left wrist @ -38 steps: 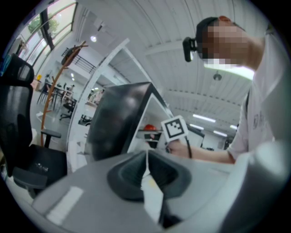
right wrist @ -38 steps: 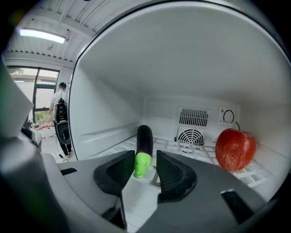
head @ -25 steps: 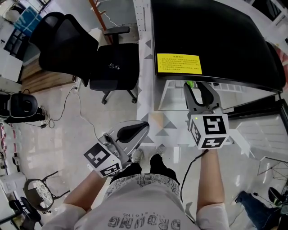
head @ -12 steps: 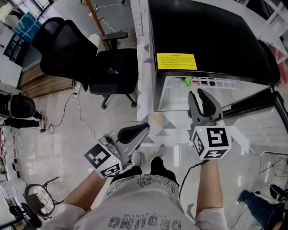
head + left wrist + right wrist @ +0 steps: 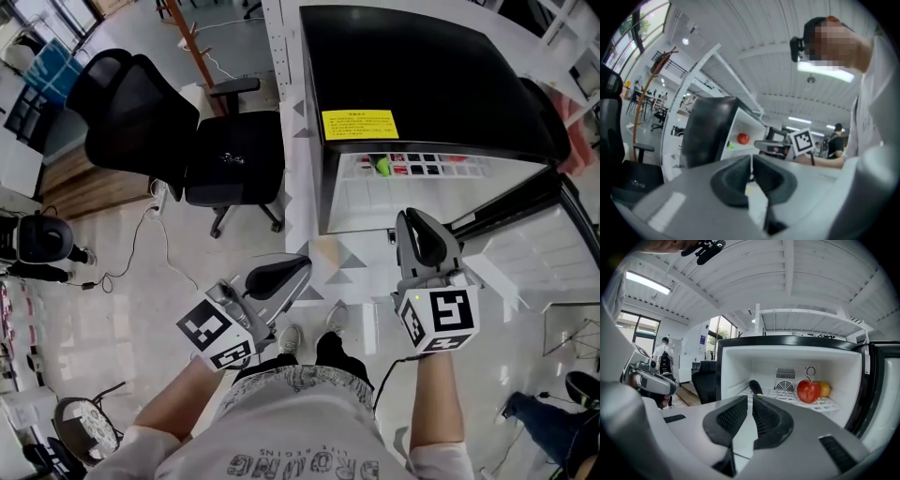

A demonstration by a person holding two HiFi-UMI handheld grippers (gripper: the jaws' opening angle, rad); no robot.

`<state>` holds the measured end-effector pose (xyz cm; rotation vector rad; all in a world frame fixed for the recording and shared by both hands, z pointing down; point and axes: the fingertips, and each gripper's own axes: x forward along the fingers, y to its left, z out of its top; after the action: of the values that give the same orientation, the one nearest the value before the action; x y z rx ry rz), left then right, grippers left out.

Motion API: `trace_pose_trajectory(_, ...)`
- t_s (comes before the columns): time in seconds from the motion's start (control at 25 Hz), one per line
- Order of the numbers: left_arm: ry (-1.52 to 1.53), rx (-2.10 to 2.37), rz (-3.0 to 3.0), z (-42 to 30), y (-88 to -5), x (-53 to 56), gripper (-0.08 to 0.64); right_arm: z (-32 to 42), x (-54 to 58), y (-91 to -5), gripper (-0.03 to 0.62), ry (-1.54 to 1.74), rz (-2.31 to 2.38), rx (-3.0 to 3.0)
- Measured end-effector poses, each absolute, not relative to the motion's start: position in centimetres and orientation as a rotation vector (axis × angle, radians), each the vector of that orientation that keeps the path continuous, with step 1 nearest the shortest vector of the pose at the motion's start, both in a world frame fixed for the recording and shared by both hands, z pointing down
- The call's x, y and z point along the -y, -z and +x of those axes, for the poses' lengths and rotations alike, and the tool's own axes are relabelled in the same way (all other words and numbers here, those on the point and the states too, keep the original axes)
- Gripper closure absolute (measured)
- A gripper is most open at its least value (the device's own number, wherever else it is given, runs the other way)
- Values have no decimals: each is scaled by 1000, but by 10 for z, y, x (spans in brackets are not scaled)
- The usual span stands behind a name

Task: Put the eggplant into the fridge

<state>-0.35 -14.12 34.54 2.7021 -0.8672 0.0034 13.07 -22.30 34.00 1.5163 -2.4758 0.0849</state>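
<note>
The left hand-held gripper [image 5: 298, 266] has its jaws shut tight, with nothing in them. The eggplant [image 5: 755, 386] lies on the shelf inside the open fridge [image 5: 427, 84] — just left of a red apple [image 5: 808, 391]. The right hand-held gripper [image 5: 412, 217] has just been closing — only a thin gap is left, with nothing in it.

Head view steeply down onto the fridge [image 5: 422, 84]; both gripper views level toward its open interior, right nearer.
</note>
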Motion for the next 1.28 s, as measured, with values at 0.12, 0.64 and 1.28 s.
trace_pose_trajectory(0.12,4,863,2710,-5,-343,139,545,130,211,-345,568,-106,1513,2473)
trace_pose_trajectory(0.64,19,836,2742,-8,-331,129,545,123,170,-354,588,-183,1497,2494)
trace_pose_trajectory(1.28,24,813,2747,-12,-333,135,545,114,155,-365,589,-231,1469,2482)
